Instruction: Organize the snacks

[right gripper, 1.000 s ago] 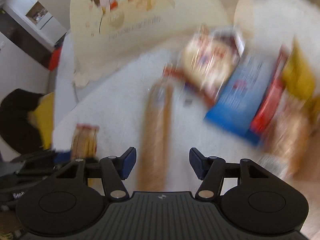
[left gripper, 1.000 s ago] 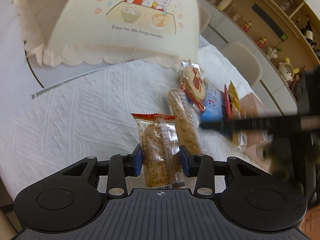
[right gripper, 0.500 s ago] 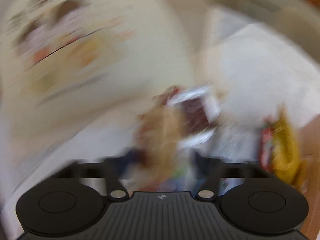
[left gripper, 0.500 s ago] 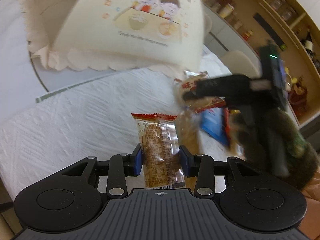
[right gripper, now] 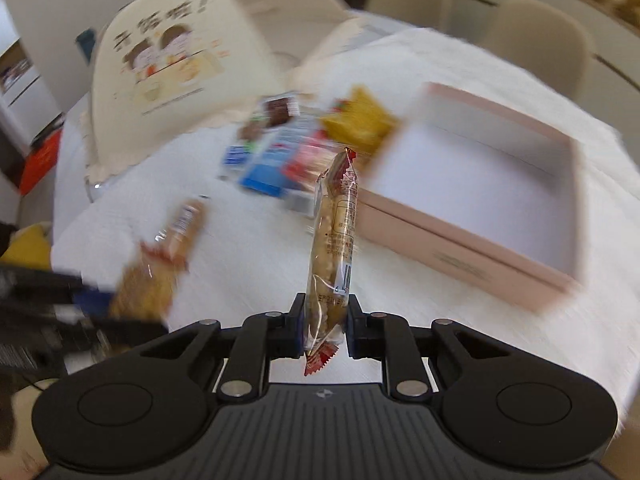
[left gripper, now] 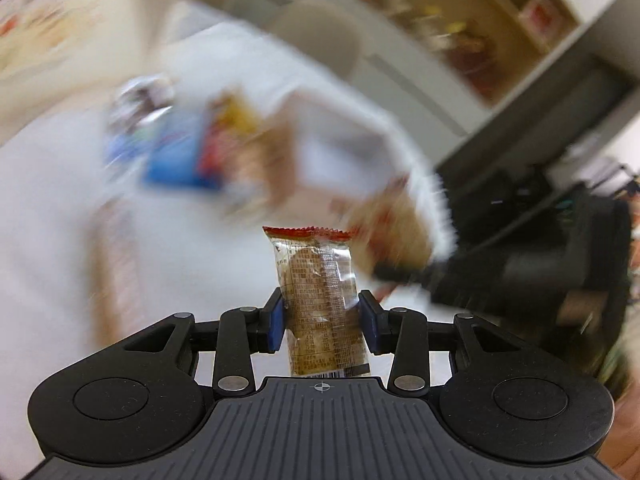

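My left gripper (left gripper: 322, 318) is shut on a clear cracker packet with a red top edge (left gripper: 320, 296), held upright above the white tablecloth. My right gripper (right gripper: 324, 330) is shut on a round rice-cracker packet with red ends (right gripper: 334, 236), seen edge-on and lifted off the table. A pink open box (right gripper: 472, 204) lies to the right of it, empty as far as I can see. A blurred pile of snacks (right gripper: 296, 152) lies left of the box. The left gripper with its packet (right gripper: 148, 288) shows at the left in the right wrist view.
A cream food cover with a cartoon print (right gripper: 168, 80) stands at the back of the round table. A long biscuit packet (right gripper: 186, 220) lies on the cloth. Chairs (right gripper: 536, 44) stand behind the table. Shelves (left gripper: 460, 20) line the wall.
My right gripper has closed on the round cracker packet and lifted it from the pile. My left gripper has swung right, toward the box, still holding its packet.
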Demonstrator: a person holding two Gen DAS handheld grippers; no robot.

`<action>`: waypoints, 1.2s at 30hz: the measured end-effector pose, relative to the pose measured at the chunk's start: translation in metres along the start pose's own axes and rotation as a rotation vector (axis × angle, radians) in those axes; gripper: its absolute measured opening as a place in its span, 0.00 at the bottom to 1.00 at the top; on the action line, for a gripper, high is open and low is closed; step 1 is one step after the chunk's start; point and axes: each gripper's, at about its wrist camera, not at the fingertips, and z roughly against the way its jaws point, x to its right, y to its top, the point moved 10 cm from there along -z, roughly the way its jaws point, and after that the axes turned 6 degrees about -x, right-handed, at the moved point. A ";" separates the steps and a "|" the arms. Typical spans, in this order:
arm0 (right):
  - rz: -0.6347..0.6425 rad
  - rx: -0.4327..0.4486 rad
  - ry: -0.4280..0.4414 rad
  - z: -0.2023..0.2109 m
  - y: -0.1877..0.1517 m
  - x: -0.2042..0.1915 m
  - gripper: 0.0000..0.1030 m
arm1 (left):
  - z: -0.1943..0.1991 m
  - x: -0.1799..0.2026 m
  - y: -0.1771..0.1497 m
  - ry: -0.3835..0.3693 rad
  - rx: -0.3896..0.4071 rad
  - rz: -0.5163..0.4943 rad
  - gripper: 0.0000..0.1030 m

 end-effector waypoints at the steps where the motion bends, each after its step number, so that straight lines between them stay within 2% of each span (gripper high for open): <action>1: -0.015 0.017 -0.010 0.010 -0.005 0.009 0.18 | 0.001 0.017 0.017 -0.014 0.025 -0.039 0.42; 3: -0.049 0.054 -0.036 0.028 -0.011 0.026 0.17 | 0.004 0.051 0.066 -0.023 0.123 -0.111 0.42; 5: -0.100 0.087 -0.057 0.039 -0.015 0.043 0.17 | -0.008 0.073 0.113 -0.086 0.181 -0.110 0.43; 7: -0.139 0.101 -0.069 0.041 -0.019 0.053 0.17 | -0.047 0.070 0.146 -0.133 0.102 -0.065 0.47; 9: -0.173 0.110 -0.083 0.044 -0.025 0.063 0.17 | -0.080 0.048 0.160 -0.061 0.056 -0.004 0.43; 10: -0.194 0.114 -0.090 0.046 -0.027 0.069 0.17 | -0.085 0.038 0.159 -0.037 0.057 0.006 0.43; 13: -0.252 0.148 -0.071 0.057 -0.024 0.082 0.17 | -0.075 0.015 0.139 -0.078 0.075 0.054 0.43; 15: -0.278 0.175 -0.043 0.061 -0.012 0.088 0.17 | -0.064 -0.003 0.121 -0.058 0.094 0.067 0.43; 17: -0.307 0.206 -0.022 0.060 0.016 0.092 0.17 | -0.053 -0.025 0.108 0.008 0.123 0.071 0.43; 19: -0.373 0.253 0.049 0.051 0.058 0.097 0.19 | -0.046 -0.047 0.090 0.072 0.136 0.094 0.43; 21: -0.437 0.252 0.104 0.025 0.096 0.107 0.38 | -0.031 -0.070 0.072 0.150 0.153 0.120 0.43; 22: -0.462 0.211 0.087 0.006 0.108 0.115 0.51 | -0.026 -0.080 0.066 0.197 0.160 0.126 0.43; 23: -0.487 0.176 0.056 -0.009 0.111 0.122 0.51 | -0.018 -0.090 0.058 0.243 0.165 0.124 0.43; 24: -0.509 0.138 0.028 -0.022 0.109 0.127 0.51 | -0.010 -0.100 0.050 0.279 0.169 0.120 0.43; 26: -0.501 0.096 0.044 -0.039 0.094 0.125 0.51 | 0.005 -0.120 0.035 0.317 0.174 0.141 0.43; 29: -0.440 0.044 0.008 -0.053 0.063 0.115 0.51 | 0.016 -0.152 0.014 0.334 0.165 0.226 0.43; 32: -0.305 0.085 -0.090 -0.047 0.046 0.097 0.51 | 0.016 -0.170 0.001 0.344 0.154 0.291 0.43; 33: -0.266 0.084 -0.114 -0.044 0.042 0.088 0.54 | 0.015 -0.172 -0.001 0.345 0.152 0.302 0.43; 36: -0.210 0.075 -0.075 -0.035 0.037 0.060 0.57 | 0.006 -0.160 0.011 0.311 0.168 0.282 0.43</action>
